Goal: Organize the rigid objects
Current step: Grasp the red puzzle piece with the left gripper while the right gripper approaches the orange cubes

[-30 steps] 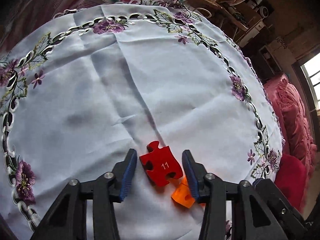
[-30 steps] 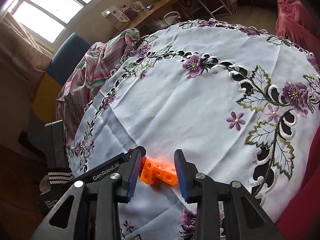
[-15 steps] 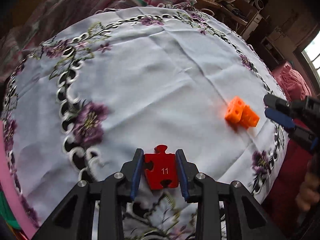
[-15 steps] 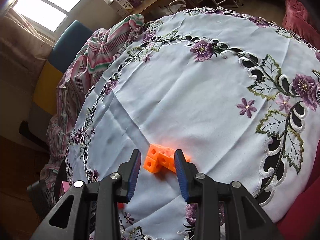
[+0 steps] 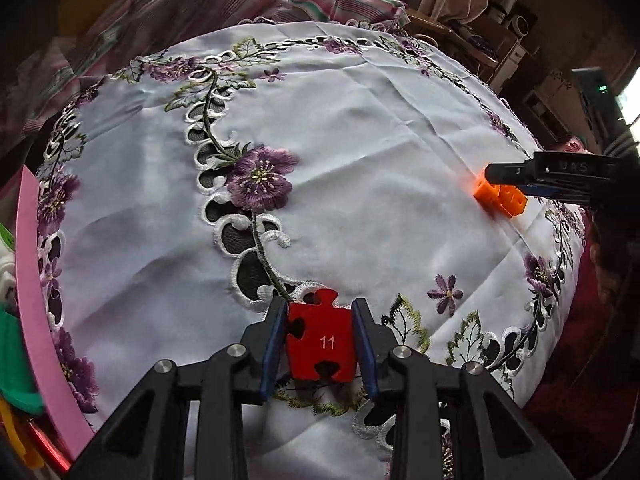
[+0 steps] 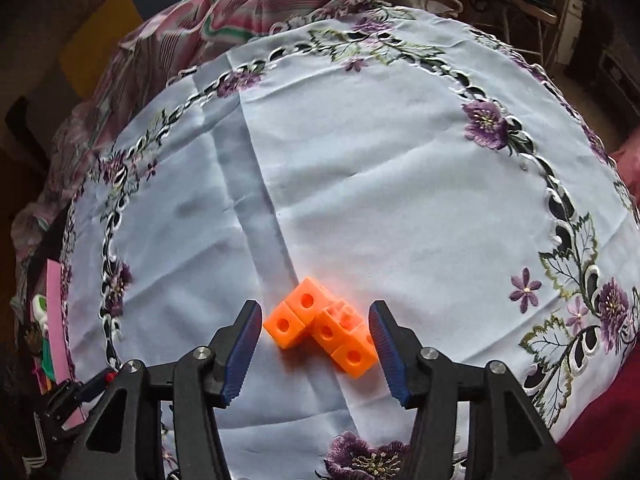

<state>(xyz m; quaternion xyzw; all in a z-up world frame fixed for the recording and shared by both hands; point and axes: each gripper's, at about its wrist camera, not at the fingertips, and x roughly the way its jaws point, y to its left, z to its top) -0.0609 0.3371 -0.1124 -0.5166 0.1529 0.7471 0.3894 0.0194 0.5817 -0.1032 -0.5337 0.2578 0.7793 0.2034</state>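
So the red puzzle piece (image 5: 322,343) is clamped tight between the pads of the left gripper (image 5: 320,346) and held just over the embroidered tablecloth (image 5: 360,152), while the orange block cluster (image 6: 322,332) sits on the cloth between the right gripper (image 6: 316,346) jaws, which are opening and not pressing on it. Neither piece is put away yet, and what's probably a pink bin rim (image 5: 32,280) is glimpsed off to the left gripper's left. A striped cloth (image 6: 248,4) and cluttered shelves are seen beyond.

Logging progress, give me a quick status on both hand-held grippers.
Left hand-held gripper shut on red puzzle piece. Right hand-held gripper opening, orange blocks between its jaws on the tablecloth. Nothing in the way.
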